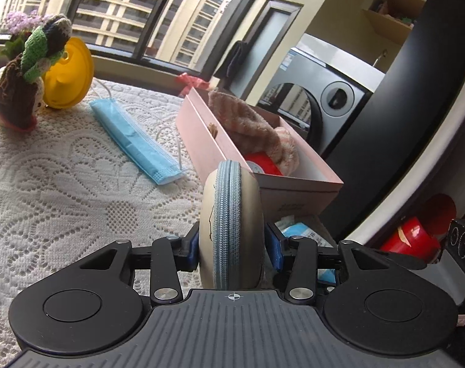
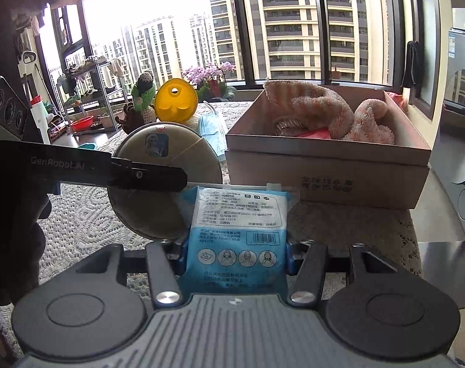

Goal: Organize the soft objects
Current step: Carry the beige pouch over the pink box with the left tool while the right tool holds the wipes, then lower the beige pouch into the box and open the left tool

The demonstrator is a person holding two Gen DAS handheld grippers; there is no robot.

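My left gripper (image 1: 232, 251) is shut on a round beige zip case (image 1: 231, 227), held on edge above the lace tablecloth (image 1: 63, 184), just in front of the pink box (image 1: 208, 144). The case also shows in the right wrist view (image 2: 159, 153), with the left gripper's finger (image 2: 146, 176) across it. My right gripper (image 2: 234, 257) is shut on a blue mask packet (image 2: 235, 227), low before the box (image 2: 324, 168). The box holds a pink fluffy towel (image 2: 324, 107) and a red item (image 1: 261, 162). A blue face mask (image 1: 134, 135) lies flat on the cloth.
A crocheted doll (image 1: 33, 61) and a yellow round toy (image 1: 68, 73) stand at the table's far side by the window. A washing machine (image 1: 318, 104) stands beyond the box. A red tub (image 1: 413, 239) sits on the floor to the right.
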